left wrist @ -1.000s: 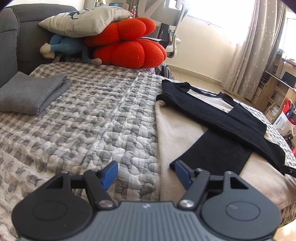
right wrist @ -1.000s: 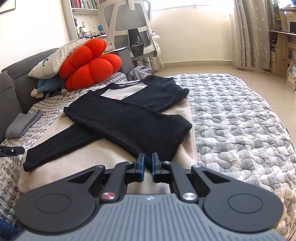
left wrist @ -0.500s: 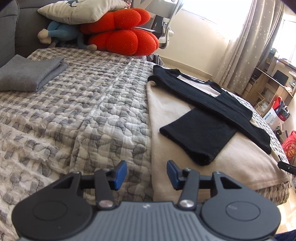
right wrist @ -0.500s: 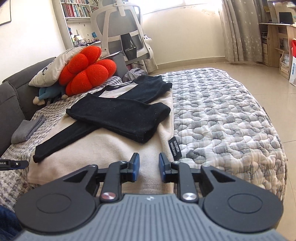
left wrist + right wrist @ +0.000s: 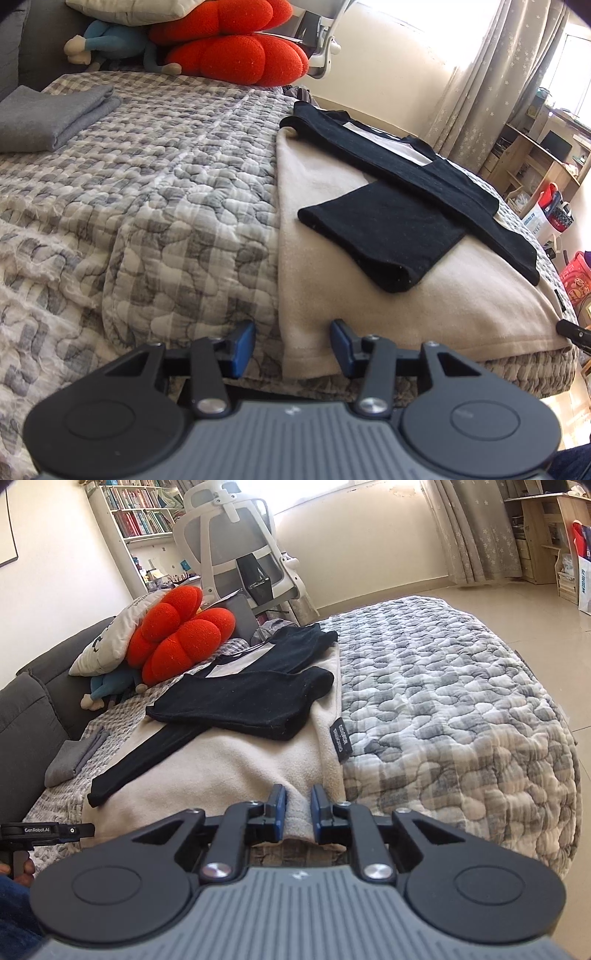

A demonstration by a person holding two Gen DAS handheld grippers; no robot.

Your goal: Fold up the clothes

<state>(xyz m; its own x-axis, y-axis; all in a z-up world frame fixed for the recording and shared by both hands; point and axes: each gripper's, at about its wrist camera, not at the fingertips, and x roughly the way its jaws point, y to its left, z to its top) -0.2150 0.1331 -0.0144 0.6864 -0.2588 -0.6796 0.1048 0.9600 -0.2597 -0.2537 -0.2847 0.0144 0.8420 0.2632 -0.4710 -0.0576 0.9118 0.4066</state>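
Your left tool (image 5: 293,343) is wide open at the near edge of the bed (image 5: 147,206), its blue pads on either side of the near left corner of the cream garment (image 5: 332,266); neither pad grips the cloth. Your right tool (image 5: 297,812) is open a small way, its fingers straddling a raised fold of the same cream hem at the near right corner, and whether the pads touch the fabric you cannot tell from here. The cream garment lies flat on the grey patterned quilt (image 5: 443,701), its lower hem hanging just over the bed edge. Its black sleeves (image 5: 243,705) are folded across the body, one crossing over the other. A black label (image 5: 340,740) shows at the right side seam. Far left on the bed, a folded grey cloth (image 5: 48,118) lies well apart, with red cushions (image 5: 236,55) behind.
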